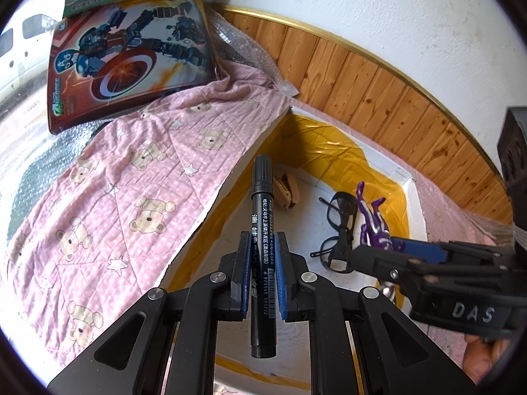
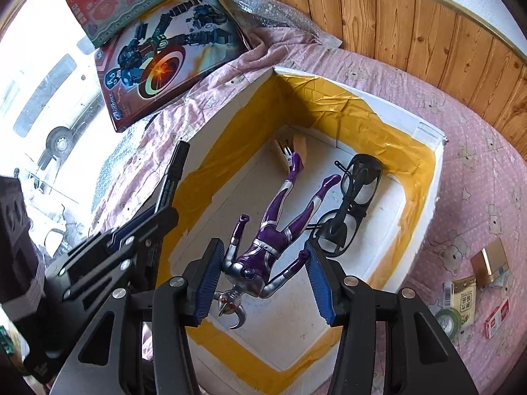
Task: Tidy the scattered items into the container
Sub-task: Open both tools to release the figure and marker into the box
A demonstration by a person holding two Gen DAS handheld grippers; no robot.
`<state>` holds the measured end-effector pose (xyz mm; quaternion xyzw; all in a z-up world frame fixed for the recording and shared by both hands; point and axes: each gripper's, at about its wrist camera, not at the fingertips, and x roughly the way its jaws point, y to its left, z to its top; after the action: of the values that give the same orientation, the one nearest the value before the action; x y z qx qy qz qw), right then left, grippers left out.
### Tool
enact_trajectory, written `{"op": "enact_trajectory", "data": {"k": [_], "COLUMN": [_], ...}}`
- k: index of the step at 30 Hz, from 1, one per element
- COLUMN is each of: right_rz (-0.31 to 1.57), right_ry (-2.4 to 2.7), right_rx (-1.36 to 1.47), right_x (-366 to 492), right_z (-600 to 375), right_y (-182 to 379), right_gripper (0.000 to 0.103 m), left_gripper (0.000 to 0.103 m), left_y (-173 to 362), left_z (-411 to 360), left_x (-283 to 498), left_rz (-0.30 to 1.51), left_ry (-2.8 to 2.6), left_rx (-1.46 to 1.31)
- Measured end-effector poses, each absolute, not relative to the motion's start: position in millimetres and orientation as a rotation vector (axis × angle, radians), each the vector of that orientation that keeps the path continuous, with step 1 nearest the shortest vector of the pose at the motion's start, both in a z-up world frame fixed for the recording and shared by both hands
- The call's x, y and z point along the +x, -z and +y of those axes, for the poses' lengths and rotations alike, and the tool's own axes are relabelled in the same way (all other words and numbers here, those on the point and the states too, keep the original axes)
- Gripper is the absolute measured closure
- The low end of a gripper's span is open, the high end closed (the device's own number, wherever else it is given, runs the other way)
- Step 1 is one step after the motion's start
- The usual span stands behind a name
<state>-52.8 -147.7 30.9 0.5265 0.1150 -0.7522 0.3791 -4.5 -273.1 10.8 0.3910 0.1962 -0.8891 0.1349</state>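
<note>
My left gripper point(image 1: 262, 256) clamps the black marker point(image 1: 262, 230) over the box point(image 2: 425, 177). Only the right view shows my right gripper point(image 2: 263, 283) spread wide around the purple figure point(image 2: 270, 240), plus small packets point(image 2: 464, 299) on the quilt point(image 2: 477, 171).

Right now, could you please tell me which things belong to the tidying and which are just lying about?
Job:
black marker pen
purple and silver toy figure
black-framed glasses
white box with yellow tape
small packets

Lying about:
robot picture box
bubble wrap

Both tools point(image 1: 262, 263) point(image 2: 263, 283) are black with silver screws, ribbed blue pads, and one seemingly lettered "DAS".
</note>
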Motion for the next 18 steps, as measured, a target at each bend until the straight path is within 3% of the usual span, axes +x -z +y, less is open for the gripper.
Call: {"op": "enact_trajectory", "data": {"k": [15,18], "right_rz": [0.406,0.416], "right_ry": [1.857,1.852], "right_rx": [1.461,1.470], "right_x": [-74.8,-74.9], "right_z": [-191.1,-196.0], "right_y": [4.3,7.8], "right_gripper": [0.051,0.051], "left_gripper": [0.089,0.081], "left_y": [13.2,14.7], "left_z": [-286.1,-289.0], "left_x": [-14.9,-15.3], "left_rz": [0.657,0.682], "left_ry": [2.479,2.457], "left_rx": [1.270,1.273]}}
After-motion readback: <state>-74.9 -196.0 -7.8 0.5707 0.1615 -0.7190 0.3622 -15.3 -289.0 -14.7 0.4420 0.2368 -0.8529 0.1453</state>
